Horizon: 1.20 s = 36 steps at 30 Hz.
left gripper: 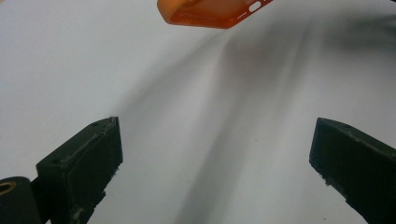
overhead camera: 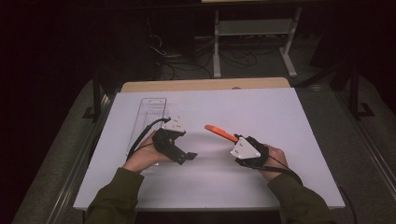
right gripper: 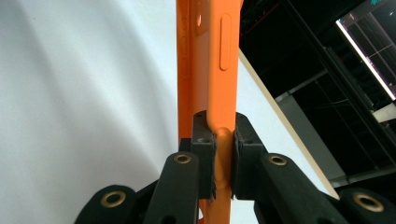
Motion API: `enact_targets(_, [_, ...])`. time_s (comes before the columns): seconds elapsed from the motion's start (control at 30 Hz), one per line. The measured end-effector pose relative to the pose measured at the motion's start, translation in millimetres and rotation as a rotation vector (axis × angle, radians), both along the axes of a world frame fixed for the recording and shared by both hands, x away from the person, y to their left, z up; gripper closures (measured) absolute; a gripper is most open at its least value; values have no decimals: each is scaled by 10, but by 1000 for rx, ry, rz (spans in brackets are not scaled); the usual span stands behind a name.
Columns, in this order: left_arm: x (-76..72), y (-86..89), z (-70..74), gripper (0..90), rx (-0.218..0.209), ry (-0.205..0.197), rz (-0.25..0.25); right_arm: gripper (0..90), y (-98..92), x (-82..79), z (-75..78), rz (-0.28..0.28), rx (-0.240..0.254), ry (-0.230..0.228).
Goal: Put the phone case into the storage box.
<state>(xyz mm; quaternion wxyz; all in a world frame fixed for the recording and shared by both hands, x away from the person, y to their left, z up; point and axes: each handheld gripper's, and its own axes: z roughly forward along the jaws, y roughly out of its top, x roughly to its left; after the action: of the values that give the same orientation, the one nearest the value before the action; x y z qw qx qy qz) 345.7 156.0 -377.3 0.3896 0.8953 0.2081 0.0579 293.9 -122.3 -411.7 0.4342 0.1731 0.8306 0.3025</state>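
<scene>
1. Clear plastic: a long transparent tray [overhead camera: 150, 116] lies at the left of the white table [overhead camera: 280, 121], just beyond the left hand [overhead camera: 144, 157].
2. The left gripper [overhead camera: 189, 156] is held low over the table, pointing toward the middle; in the left gripper view its jaws stand spread wide with bare white surface between them.
3. The orange phone case [overhead camera: 220, 132] is held up off the table between the two hands, and its end with the port cutouts shows in the left gripper view [left gripper: 210, 11].
4. The right gripper [overhead camera: 239, 138] points up and left, its jaws pinching the edge of the case [right gripper: 219, 93].
5. Beyond the table, a dark room with cables on the floor [overhead camera: 187, 60] and a white stand [overhead camera: 254, 28].
</scene>
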Motion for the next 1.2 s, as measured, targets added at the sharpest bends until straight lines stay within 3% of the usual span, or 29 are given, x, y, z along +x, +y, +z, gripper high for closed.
enact_targets(0.17, [8, -2, -8, 4, -1, 10, 2, 805, -2, 21, -5, -14, 59, 44])
enact_targets(0.27, [10, -3, -8, 2, -1, 13, 3, 805, -12, 33, -3, -13, 66, 53])
enact_targets(0.3, [13, -1, -6, 0, 1, 9, 4, 805, -11, 33, -3, -25, 101, 74])
enact_targets(0.5, [-4, -16, -15, 0, -1, 6, 6, 804, -27, 50, 9, -41, 163, 110])
enact_targets(0.73, [-5, -23, -14, 0, 28, -11, -11, 804, -50, 85, 12, -58, 239, 162])
enact_targets(0.97, [-4, -32, -20, 0, 5, 2, 7, 804, -68, 104, 21, -80, 310, 209])
enact_targets(1.03, [-2, -33, -20, 0, 6, 2, 9, 804, -84, 119, 20, -83, 336, 231])
enact_targets(1.07, [12, -19, -11, 0, 26, -9, -3, 804, -85, 125, 19, -88, 360, 242])
enact_targets(1.2, [3, -25, -10, 0, 3, -7, 21, 804, -111, 142, 15, -96, 401, 280])
